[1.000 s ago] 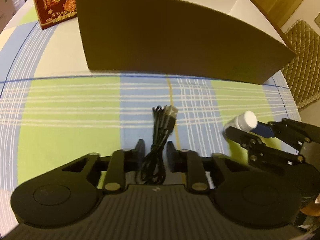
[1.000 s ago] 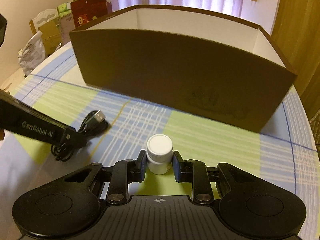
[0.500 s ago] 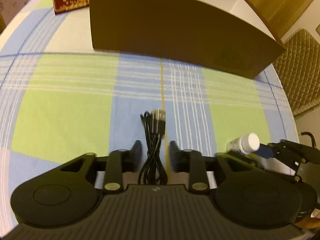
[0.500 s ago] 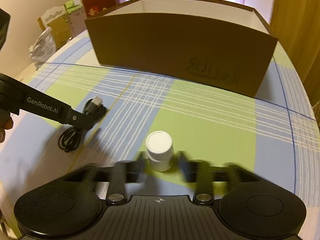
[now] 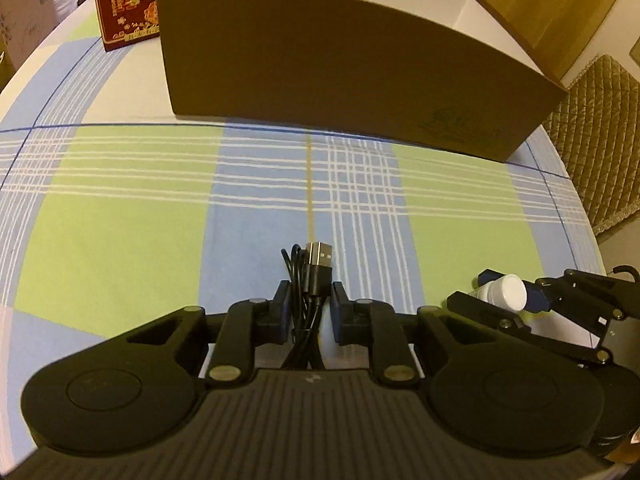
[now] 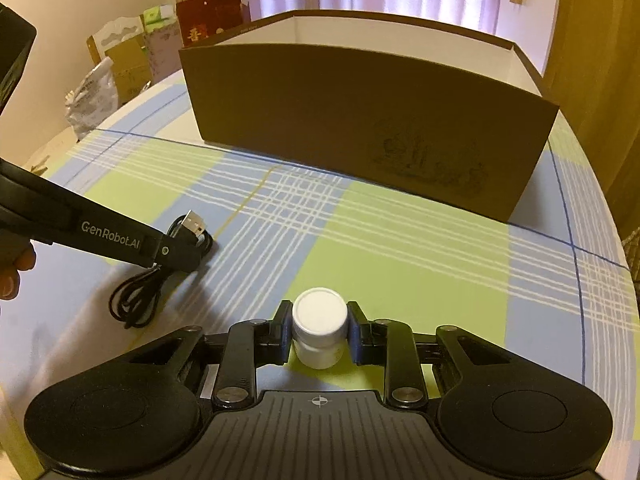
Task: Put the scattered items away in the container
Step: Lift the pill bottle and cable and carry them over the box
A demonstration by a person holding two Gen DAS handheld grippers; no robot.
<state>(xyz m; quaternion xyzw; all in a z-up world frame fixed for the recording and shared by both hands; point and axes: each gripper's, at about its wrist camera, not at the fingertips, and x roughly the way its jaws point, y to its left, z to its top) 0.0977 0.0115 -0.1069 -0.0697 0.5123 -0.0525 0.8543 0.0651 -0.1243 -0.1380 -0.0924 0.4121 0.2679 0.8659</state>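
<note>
Both hand-held grippers loaded, box straight ahead
My left hand-held gripper [image 5: 307, 312] pinches the cable [image 5: 310, 280], right hand-held gripper [image 6: 319, 330] clamps the white bottle [image 6: 319, 330]; brown box [image 6: 360, 128] lies beyond both

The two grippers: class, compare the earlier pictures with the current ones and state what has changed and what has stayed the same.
The right gripper opened briefly half a second ago and has closed on the white bottle again. The left gripper has narrowed around the black cable; whether its pads press the cable cannot be told. Both items remain on the tablecloth, and the brown box stays put.
</note>
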